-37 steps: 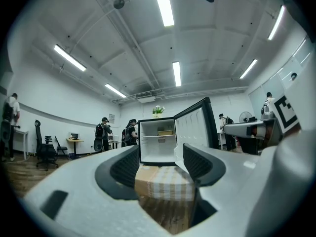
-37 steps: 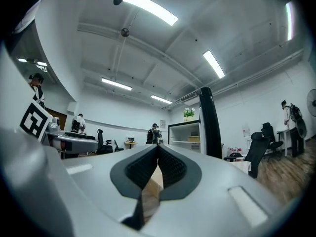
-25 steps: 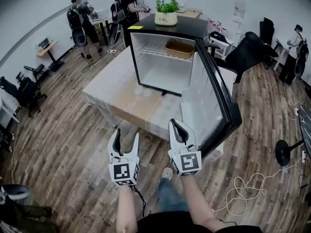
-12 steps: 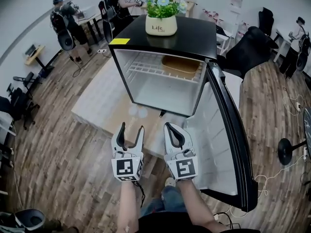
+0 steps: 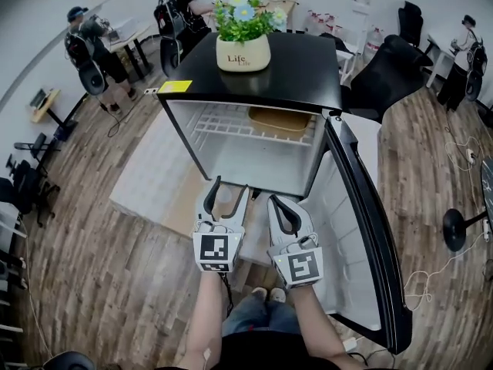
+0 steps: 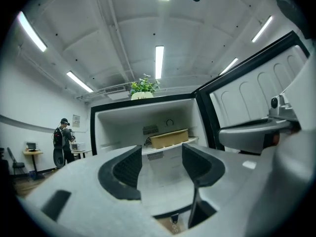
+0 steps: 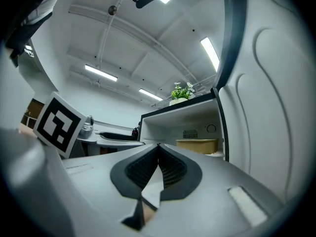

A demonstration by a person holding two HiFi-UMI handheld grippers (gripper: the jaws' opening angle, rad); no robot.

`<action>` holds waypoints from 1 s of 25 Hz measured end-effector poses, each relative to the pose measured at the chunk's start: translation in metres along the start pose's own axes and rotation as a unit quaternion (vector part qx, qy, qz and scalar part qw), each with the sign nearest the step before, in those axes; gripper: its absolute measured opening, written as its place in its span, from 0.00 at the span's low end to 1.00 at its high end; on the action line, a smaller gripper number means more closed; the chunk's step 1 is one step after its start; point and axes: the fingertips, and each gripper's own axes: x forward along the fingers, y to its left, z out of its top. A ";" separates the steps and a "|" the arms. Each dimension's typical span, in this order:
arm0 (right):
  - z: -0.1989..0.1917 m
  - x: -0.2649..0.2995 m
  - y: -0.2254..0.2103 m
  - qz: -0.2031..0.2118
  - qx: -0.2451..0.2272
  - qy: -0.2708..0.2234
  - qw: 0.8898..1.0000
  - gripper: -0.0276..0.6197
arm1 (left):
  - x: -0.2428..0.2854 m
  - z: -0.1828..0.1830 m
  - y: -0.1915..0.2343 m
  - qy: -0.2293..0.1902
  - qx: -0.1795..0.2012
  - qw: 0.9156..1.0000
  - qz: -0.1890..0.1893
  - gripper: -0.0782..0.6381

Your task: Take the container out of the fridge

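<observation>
A tan container [image 5: 280, 119] sits on the wire shelf at the upper right inside the open black mini fridge [image 5: 308, 68]. It also shows as the container [image 6: 169, 138] in the left gripper view and the container [image 7: 196, 145] in the right gripper view. My left gripper [image 5: 229, 188] hangs just before the fridge's lower opening, its jaws wide and closing, with nothing between them. My right gripper [image 5: 272, 200] is beside it, shut and empty, close to the inner face of the door [image 5: 362, 206]. Both are well short of the container.
A potted plant [image 5: 243, 33] stands on the fridge top, with a yellow note [image 5: 176, 86] at its front left corner. The fridge rests on a low platform [image 5: 154, 183]. The open door stands at my right. People stand by desks [image 5: 85, 48] at the back left.
The view has closed in on the fridge. Both grippers have moved forward, up to the fridge opening, the left one slightly ahead. The right gripper has stayed shut.
</observation>
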 end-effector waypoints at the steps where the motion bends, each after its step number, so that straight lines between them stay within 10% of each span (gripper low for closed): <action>1: 0.002 0.003 -0.003 -0.005 -0.005 0.000 1.000 0.03 | 0.009 0.003 -0.001 -0.002 0.001 1.000 -0.009 0.47; 15: 0.005 0.025 -0.037 -0.053 -0.036 0.027 0.998 0.03 | 0.107 0.017 -0.025 0.031 0.101 0.983 -0.149 0.46; 25: -0.002 0.027 -0.049 -0.066 -0.034 0.056 0.996 0.03 | 0.141 0.011 -0.042 0.103 0.284 0.929 -0.212 0.46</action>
